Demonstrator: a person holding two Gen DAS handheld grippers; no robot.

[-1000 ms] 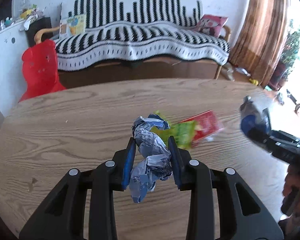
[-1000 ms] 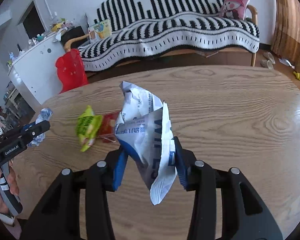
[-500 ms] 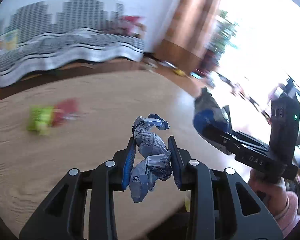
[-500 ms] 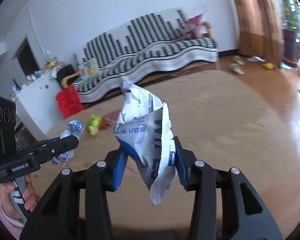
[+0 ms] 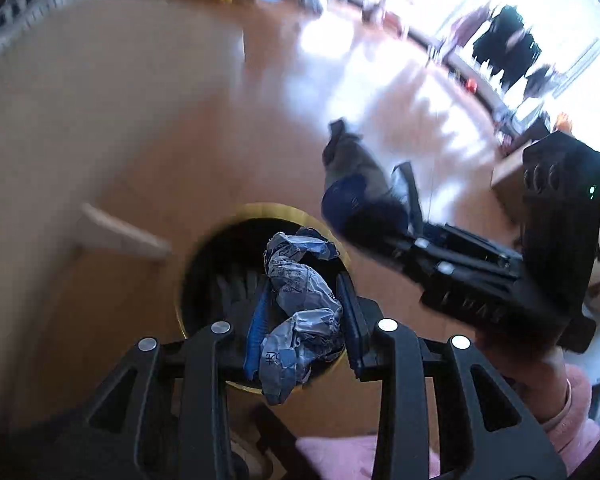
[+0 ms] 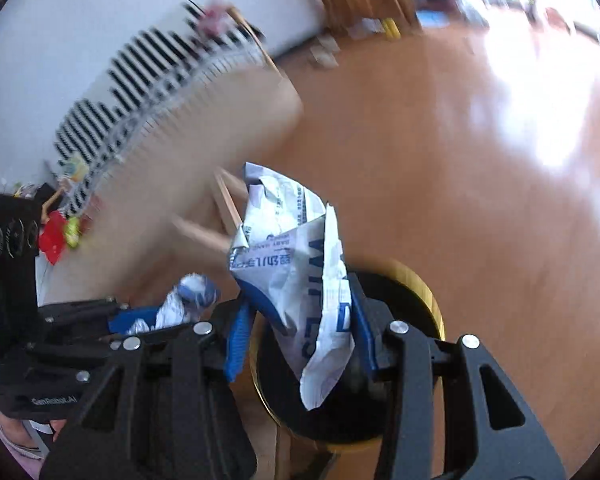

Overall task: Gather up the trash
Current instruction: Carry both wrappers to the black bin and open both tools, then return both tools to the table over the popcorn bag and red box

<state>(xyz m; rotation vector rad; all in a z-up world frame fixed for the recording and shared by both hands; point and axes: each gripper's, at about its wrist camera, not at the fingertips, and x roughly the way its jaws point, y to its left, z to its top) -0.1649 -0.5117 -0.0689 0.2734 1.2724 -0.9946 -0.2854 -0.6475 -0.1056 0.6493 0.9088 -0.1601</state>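
Observation:
My left gripper (image 5: 302, 316) is shut on a crumpled blue-grey wrapper (image 5: 300, 304) and holds it over the mouth of a round black bin with a gold rim (image 5: 220, 236) on the floor. My right gripper (image 6: 296, 332) is shut on a white-and-blue wipes packet (image 6: 296, 264), also above the bin (image 6: 424, 288). The right gripper with its packet (image 5: 352, 184) shows at the right of the left wrist view. The left gripper's wrapper (image 6: 188, 300) shows at the lower left of the right wrist view.
The round wooden table (image 6: 204, 148) lies to the left, with green and red wrappers (image 6: 60, 232) on its far side. The striped sofa (image 6: 140, 76) stands behind. The wooden floor (image 6: 480, 160) spreads to the right, bright with sunlight. Table legs (image 5: 120, 232) stand beside the bin.
Both grippers have swung right and down, away from the tabletop, and now hang over the bin on the floor. Both keep their trash.

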